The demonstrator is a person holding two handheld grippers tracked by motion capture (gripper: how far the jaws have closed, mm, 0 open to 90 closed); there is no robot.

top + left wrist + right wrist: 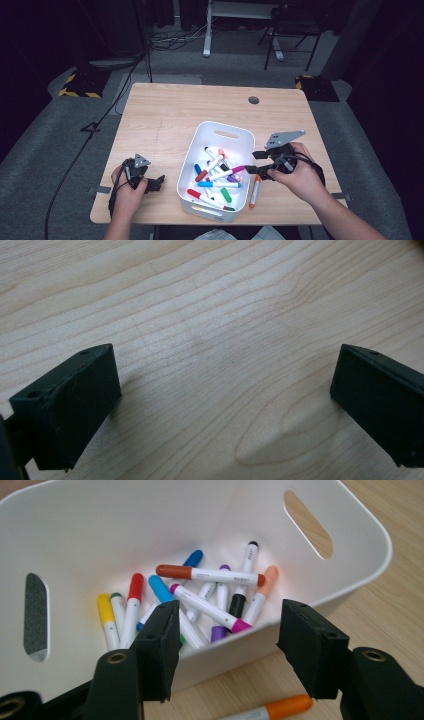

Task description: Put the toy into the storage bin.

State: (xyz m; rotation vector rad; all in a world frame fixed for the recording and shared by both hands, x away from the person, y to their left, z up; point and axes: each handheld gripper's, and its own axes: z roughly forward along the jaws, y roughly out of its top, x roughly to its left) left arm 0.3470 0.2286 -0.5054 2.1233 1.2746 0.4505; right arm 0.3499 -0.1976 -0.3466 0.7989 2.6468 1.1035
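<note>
One magenta-capped marker [207,607] lies atop the pile in the white bin [200,145], its cap end resting against the bin's near wall. From the right gripper [256,162], that marker sits at nine o'clock in the high view, just past the fingertips and apart from them. The jaws stand about half open with nothing between them. An orange-capped marker [255,191] lies on the table [165,110] at six o'clock from the right gripper, just beside the bin's outer wall. Printing runs along the marker barrels, too small to read. At nine o'clock from the bin, well apart, the left gripper [157,182] rests low over bare wood, jaws wide and empty.
</note>
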